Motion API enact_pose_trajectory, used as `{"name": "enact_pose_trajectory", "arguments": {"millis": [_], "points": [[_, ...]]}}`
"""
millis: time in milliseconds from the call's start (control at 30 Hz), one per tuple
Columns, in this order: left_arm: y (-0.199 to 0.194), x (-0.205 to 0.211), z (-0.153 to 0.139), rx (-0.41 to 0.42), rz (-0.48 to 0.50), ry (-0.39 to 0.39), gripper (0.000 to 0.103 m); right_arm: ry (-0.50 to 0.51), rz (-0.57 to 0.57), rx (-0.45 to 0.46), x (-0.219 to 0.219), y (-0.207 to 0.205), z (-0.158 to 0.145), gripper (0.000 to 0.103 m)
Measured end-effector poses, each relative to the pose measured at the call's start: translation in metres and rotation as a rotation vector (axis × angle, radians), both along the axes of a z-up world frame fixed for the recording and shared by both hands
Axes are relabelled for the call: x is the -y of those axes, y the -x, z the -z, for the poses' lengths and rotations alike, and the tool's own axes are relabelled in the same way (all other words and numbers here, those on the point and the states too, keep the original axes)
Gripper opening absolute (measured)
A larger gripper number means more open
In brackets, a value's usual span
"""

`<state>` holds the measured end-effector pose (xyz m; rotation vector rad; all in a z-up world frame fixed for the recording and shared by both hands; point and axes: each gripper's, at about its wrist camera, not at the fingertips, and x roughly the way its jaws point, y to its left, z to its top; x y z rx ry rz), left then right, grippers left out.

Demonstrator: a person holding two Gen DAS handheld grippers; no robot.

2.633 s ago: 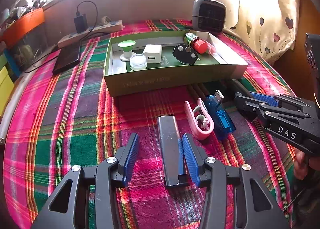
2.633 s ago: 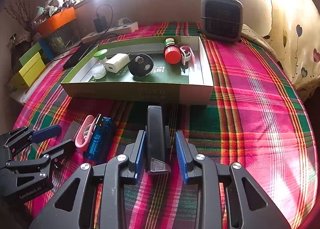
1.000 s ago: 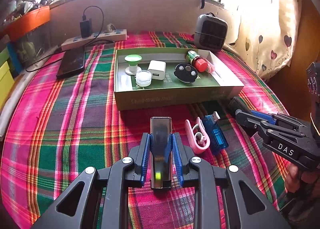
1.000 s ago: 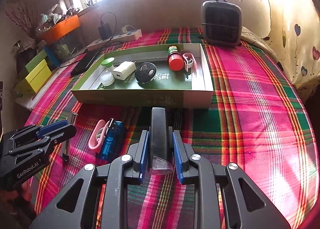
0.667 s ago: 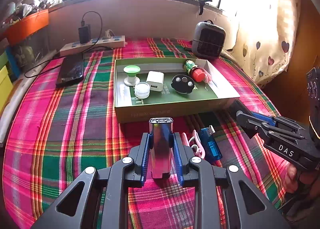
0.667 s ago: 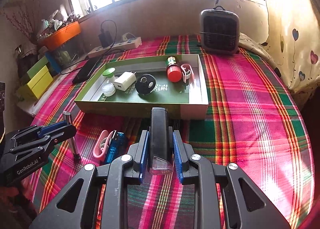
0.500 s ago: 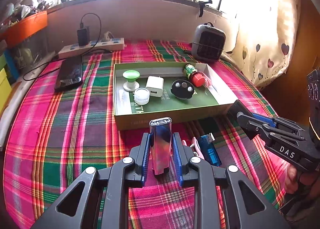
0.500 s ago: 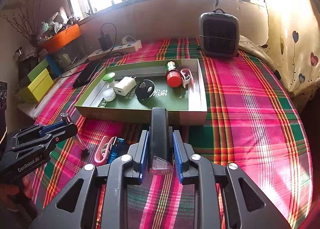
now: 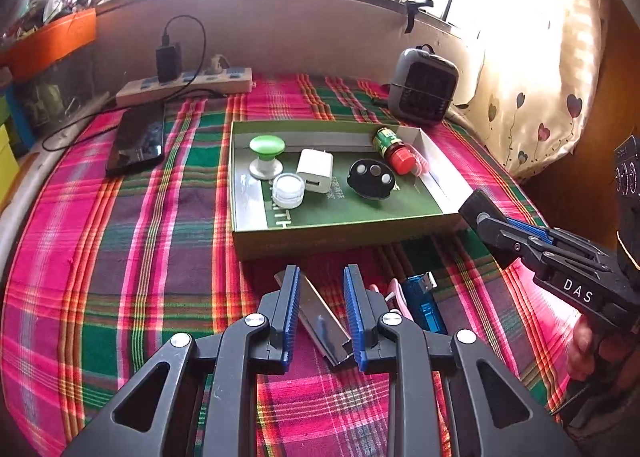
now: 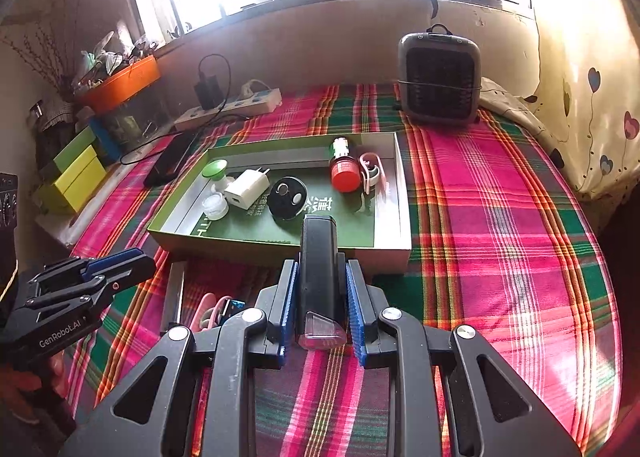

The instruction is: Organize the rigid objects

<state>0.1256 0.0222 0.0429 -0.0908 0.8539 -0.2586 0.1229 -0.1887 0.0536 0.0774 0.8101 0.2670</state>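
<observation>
The right gripper [image 10: 319, 303] is clamping a black bar-shaped gadget [image 10: 318, 257] just short of the green tray [image 10: 394, 253], evidently to drop it in, while the left gripper [image 9: 320, 313] is opening, its silver bar [image 9: 320, 317] lying loose on the cloth.

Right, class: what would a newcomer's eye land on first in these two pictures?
The pink-and-green plaid cloth fills both views, with a green box of small things at its middle. Up close, the right gripper clamps a black gadget, while the left gripper's jaws are opening around a silver bar on the cloth.
</observation>
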Motion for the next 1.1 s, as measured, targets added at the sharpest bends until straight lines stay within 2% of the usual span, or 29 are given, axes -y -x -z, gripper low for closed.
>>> {"name": "enact_pose_trajectory", "arguments": {"millis": [67,267,400,533,700,867,1100], "points": [[-0.001,0.000,0.009,-0.033,-0.009,-0.014,0.032,-0.005,-0.001,-0.006,0.000,-0.001,0.002,0.024],[0.000,0.010,0.026,-0.086,-0.014,-0.044,0.034,-0.016,-0.006,-0.014,0.001,-0.002,0.007,0.024],[0.002,0.021,0.032,-0.100,-0.002,-0.082,0.043,-0.021,-0.013,-0.020,0.001,-0.003,0.010,0.024],[0.005,0.023,0.033,-0.093,-0.004,-0.123,0.043,-0.033,-0.017,-0.021,0.002,-0.004,0.011,0.024],[0.011,0.018,0.034,-0.082,-0.041,-0.216,0.043,-0.043,-0.026,-0.027,0.003,-0.005,0.013,0.024],[0.008,0.010,0.034,-0.076,-0.062,-0.173,0.043,-0.050,-0.031,-0.032,0.005,-0.006,0.016,0.024],[0.001,0.019,0.036,-0.040,-0.033,-0.209,0.043,-0.053,-0.038,-0.038,0.005,-0.008,0.019,0.024]]}}
